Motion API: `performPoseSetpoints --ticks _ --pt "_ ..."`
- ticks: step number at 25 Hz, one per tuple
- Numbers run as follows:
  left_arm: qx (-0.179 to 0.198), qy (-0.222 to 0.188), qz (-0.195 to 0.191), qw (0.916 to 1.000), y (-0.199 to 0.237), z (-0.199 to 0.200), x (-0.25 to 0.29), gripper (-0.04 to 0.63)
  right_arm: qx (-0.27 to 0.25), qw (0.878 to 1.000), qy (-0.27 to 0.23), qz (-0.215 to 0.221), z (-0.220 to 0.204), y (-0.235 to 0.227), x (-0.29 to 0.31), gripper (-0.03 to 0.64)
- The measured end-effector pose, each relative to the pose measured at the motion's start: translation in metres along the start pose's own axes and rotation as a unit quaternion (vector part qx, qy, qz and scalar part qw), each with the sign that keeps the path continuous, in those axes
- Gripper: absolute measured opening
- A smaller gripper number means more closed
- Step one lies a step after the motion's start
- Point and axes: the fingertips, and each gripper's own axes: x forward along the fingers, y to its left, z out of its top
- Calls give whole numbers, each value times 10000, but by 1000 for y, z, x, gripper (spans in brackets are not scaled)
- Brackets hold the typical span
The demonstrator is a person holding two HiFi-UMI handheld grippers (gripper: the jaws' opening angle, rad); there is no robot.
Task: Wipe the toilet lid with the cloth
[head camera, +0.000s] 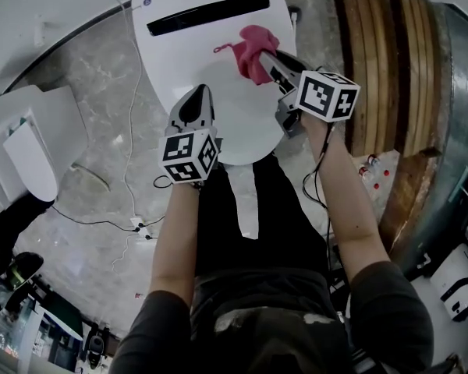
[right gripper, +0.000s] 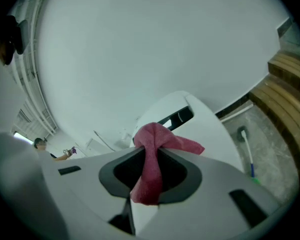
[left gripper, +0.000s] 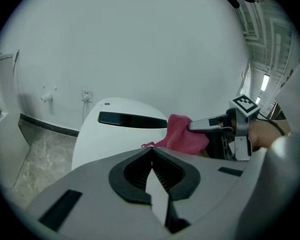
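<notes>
A white toilet lid (head camera: 195,53) lies shut below me, with a black slot (head camera: 207,15) near its back. My right gripper (head camera: 269,57) is shut on a pink cloth (head camera: 252,49), which bunches at the jaw tips and hangs over the lid's right side. In the right gripper view the pink cloth (right gripper: 152,156) is clamped between the jaws, with the toilet lid (right gripper: 210,134) beyond. My left gripper (head camera: 195,100) is shut with nothing in it, over the lid's front left. Its own view shows the toilet lid (left gripper: 110,134), the pink cloth (left gripper: 182,134) and the right gripper (left gripper: 192,126).
A wooden slatted panel (head camera: 390,68) stands right of the toilet. A toilet brush (right gripper: 246,149) rests on the marble floor (head camera: 86,115) by it. Cables (head camera: 132,131) run down the left side. Another white fixture (head camera: 31,146) is at far left. The person's legs (head camera: 249,287) stand at the lid's front.
</notes>
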Motion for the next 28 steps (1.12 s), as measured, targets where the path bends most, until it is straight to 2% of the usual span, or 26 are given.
performPoseSetpoints --ticks 6,10,15,18,23,28 --pt "-14 -102 71 9999 62 15 -51 8 295 9972 164 664 -58 111 36 67" --pt "-32 17 131 9999 106 7 -74 8 361 9957 457 725 -108 148 74 67" --pt "-31 309 161 9994 142 -21 -81 8 77 9934 1098 326 -172 139 122 67" --pt "-79 382 193 9991 151 -32 -83 8 -135 9909 1336 129 -193 130 140 67" --pt "-69 460 142 9988 143 -44 -79 8 -287 9902 1364 -123 -189 107 138 67" --pt "8 549 40 9985 111 -50 -74 8 -189 9918 1225 -307 -171 70 105 67"
